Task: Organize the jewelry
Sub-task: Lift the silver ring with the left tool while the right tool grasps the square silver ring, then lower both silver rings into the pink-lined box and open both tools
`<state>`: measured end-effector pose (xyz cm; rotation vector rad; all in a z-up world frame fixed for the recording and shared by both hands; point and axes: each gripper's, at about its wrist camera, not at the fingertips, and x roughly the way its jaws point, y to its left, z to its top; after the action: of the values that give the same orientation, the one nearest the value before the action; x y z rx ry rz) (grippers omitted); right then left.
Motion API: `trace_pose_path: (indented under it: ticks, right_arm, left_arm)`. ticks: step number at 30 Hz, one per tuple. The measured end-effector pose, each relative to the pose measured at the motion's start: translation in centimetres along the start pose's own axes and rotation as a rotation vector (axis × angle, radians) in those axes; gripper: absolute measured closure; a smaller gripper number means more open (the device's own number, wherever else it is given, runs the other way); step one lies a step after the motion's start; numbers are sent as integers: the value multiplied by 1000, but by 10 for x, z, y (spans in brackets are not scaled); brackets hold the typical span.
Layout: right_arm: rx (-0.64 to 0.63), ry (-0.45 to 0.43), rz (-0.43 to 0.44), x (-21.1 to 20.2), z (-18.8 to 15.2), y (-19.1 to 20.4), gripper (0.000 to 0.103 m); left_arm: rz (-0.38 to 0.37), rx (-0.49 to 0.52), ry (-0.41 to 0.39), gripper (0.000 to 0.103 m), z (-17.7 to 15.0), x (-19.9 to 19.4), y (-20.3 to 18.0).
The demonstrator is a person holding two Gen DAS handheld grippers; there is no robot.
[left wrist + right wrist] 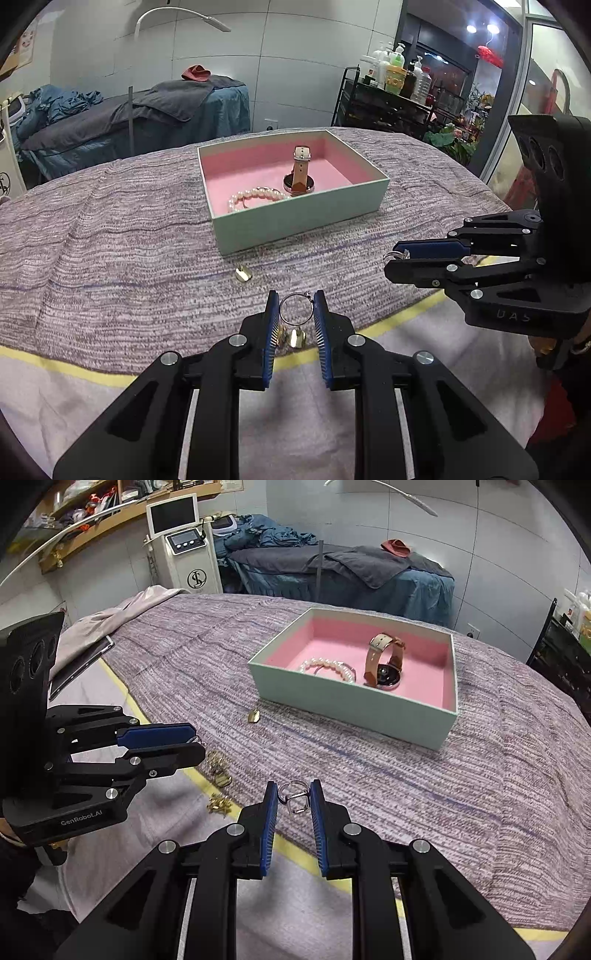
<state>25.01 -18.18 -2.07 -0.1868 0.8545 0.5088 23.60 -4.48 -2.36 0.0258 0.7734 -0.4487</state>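
A mint box with pink lining (295, 218) (343, 701) sits on the knit blanket and holds a pearl bracelet (255, 195) (328, 666) and a tan-strap watch (300, 173) (384, 661). My left gripper (295, 310) (197, 744) is shut on a thin silver ring (295, 308), held above the blanket. My right gripper (293, 799) (391, 260) is shut on a silver ring with a square setting (295, 801). Gold pieces lie loose: one (243, 274) (253, 715) in front of the box, others (293, 336) (219, 775) under the left gripper.
The grey-purple knit blanket (110, 240) (443, 794) lies over a lighter sheet with a yellow stripe (74, 369). A tablet (79, 668) lies at the bed's left edge. A massage bed (332, 568), a machine (184, 542) and a trolley of bottles (399, 85) stand beyond.
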Motion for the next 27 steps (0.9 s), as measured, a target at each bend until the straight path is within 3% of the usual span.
trace_pose_path:
  ticks: [7,13,23,27]
  right_arm:
    - [23,-42,-41,6,43,-26,85]
    - [42,-14,-81,31,70,-43,85]
    - [84,67,-120,77,87,-68,86]
    - [84,93,-125,88,86,-71,86]
  left_arm:
    - [3,3,-26,83,62,20,13]
    - [4,-27,14,83,106,59,28]
    - [14,-43,187,83,120,131,37]
    - [31,-34,219,83,117,141,36]
